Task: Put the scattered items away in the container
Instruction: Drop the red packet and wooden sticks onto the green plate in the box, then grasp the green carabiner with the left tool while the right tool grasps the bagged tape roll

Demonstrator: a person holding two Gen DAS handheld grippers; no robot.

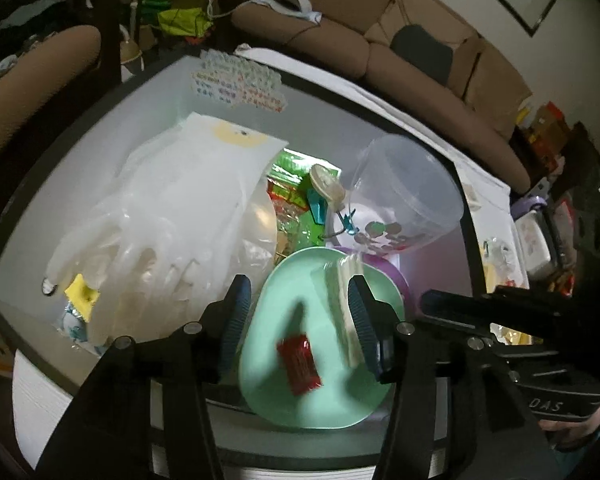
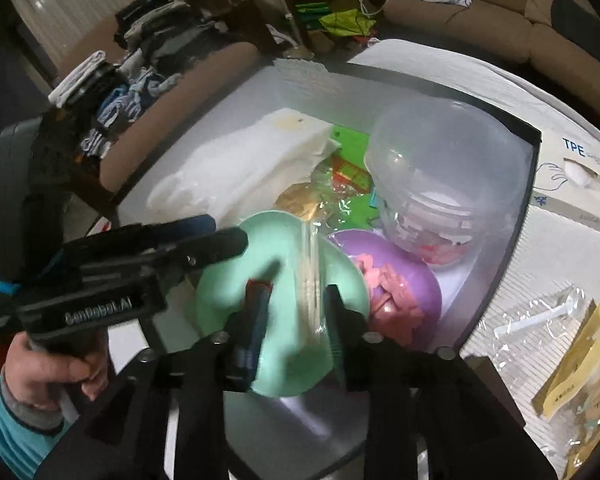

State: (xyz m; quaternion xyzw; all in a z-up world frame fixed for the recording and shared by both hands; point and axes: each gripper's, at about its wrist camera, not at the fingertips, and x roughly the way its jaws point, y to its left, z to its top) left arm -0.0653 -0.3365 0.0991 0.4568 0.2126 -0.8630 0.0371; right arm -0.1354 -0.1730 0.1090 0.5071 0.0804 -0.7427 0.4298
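Note:
A mint green bowl [image 1: 284, 300] [image 2: 236, 280] sits inside the white, black-rimmed container [image 1: 470, 216] [image 2: 532, 136]. In the bowl lie a red wrapped candy [image 1: 298, 364] and a clear pack of pale sticks [image 1: 344, 300] [image 2: 312, 280]. My left gripper [image 1: 300, 314] hangs open over the bowl, and the candy lies loose below and between its fingers. My right gripper [image 2: 296, 316] is open too; the stick pack runs between its fingers and leans close to the right one. Each gripper shows in the other's view: the left gripper [image 2: 216, 234] and the right gripper [image 1: 432, 300].
The container also holds a pack of plastic gloves [image 1: 172, 208], green snack packets [image 1: 288, 192], a clear tub [image 1: 408, 196] and a purple bowl [image 2: 416, 272] with pink pieces [image 2: 388, 292]. Outside at the right lie a bagged white spoon [image 2: 540, 316], a yellow packet [image 2: 576, 360] and a glove box [image 2: 572, 176].

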